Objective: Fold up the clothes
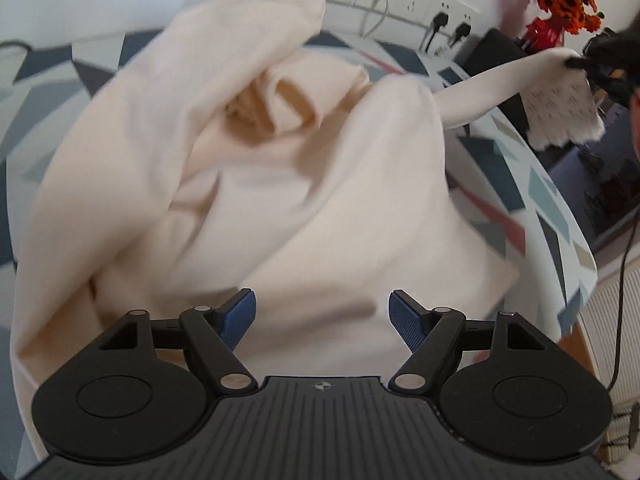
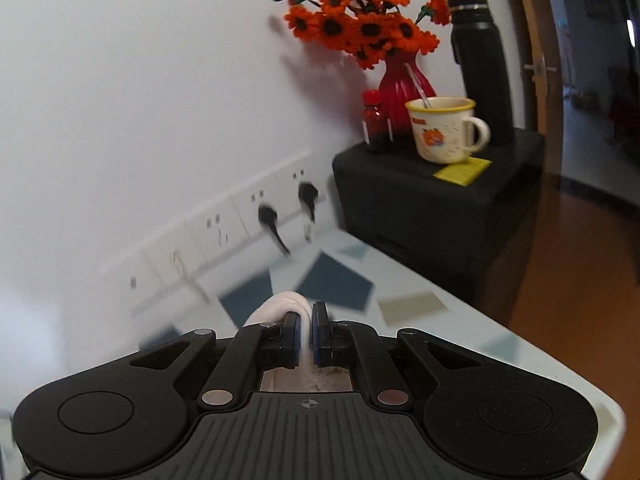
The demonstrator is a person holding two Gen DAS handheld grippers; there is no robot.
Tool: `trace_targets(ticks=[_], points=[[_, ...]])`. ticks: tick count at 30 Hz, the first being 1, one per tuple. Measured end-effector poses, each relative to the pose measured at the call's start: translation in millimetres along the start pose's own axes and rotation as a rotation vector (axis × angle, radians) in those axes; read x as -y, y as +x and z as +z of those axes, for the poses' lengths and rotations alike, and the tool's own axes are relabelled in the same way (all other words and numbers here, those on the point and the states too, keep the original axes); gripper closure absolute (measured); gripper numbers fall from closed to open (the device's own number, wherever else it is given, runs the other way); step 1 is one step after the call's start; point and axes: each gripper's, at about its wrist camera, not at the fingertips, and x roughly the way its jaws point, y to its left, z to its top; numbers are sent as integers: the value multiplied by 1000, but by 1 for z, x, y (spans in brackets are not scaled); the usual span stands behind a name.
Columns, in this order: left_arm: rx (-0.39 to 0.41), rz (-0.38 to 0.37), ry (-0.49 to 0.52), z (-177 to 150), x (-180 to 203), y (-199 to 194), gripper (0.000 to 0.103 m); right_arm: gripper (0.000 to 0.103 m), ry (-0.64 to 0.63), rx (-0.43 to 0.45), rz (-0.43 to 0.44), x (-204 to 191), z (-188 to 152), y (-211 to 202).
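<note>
Right gripper [image 2: 306, 330] pinches a cream garment [image 1: 248, 184]; left gripper [image 1: 322, 314] gapes empty above it, so the thin fold may slip free.

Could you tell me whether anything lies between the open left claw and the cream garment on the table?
Nothing visible does. The left claw hangs open directly over the crumpled cream garment, with only air between. The right claw is shut on one end of it, stretched out toward the table's edge.

Garment [image 1: 248, 200] heaped on table [image 1: 548, 200], mug [image 2: 442, 130] before vase [image 2: 404, 76]
</note>
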Motion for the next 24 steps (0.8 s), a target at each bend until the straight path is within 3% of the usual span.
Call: trace_targets(ticks=[2, 7, 9, 13, 19, 22, 23, 24], points=[[16, 25, -18, 10, 10, 4, 28, 98, 20, 44, 33, -1, 23, 20], [-10, 93, -102, 19, 21, 22, 28, 98, 91, 263, 201, 2, 78, 34], [-43, 104, -120, 16, 25, 31, 28, 98, 92, 276, 275, 2, 91, 41], [-56, 130, -133, 6, 33, 38, 28, 97, -47, 114, 445, -17, 86, 76], [-4, 234, -176, 3, 19, 15, 28, 91, -304, -221, 508, -58, -3, 140], [96, 265, -248, -4, 1, -18, 27, 69, -417, -313, 484, -78, -50, 147], [136, 275, -266, -8, -4, -31, 27, 52, -442, -327, 498, -85, -63, 143], [168, 299, -283, -14, -9, -43, 25, 41, -473, -343, 519, -92, -73, 138]])
